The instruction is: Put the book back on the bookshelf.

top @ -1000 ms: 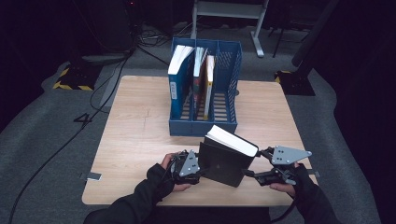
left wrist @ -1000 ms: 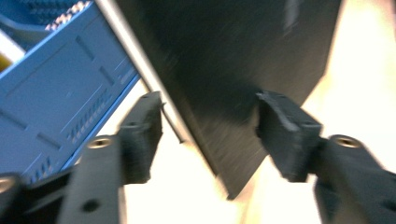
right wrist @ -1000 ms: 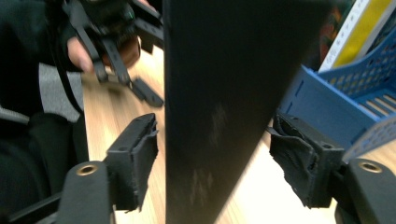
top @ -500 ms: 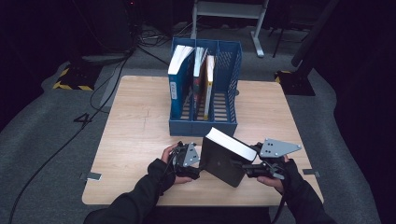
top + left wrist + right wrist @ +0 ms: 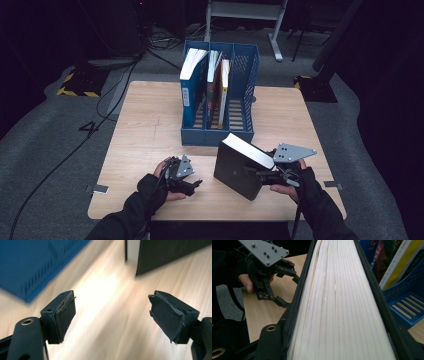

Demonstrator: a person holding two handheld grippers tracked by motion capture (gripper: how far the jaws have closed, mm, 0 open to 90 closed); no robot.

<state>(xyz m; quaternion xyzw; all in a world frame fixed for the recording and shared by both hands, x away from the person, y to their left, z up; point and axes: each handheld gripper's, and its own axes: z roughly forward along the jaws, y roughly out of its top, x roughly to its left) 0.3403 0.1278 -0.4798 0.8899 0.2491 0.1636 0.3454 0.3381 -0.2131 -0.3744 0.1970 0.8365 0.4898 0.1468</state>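
The high view is dim around its edges: the floor and the background sink into near black, while the wooden table sits in a pool of light from above. The blue file rack and the black book throw only short, soft shadows. The picture is soft and low in detail.

In the left gripper view the tabletop is streaked with motion blur and burns almost white in a glare patch at the centre; the rack at 10 o'clock is smeared, while the black jaws stay sharp.

The right gripper view is evenly lit, its page edges blurred toward 6 o'clock, and straight lines bow at the borders.
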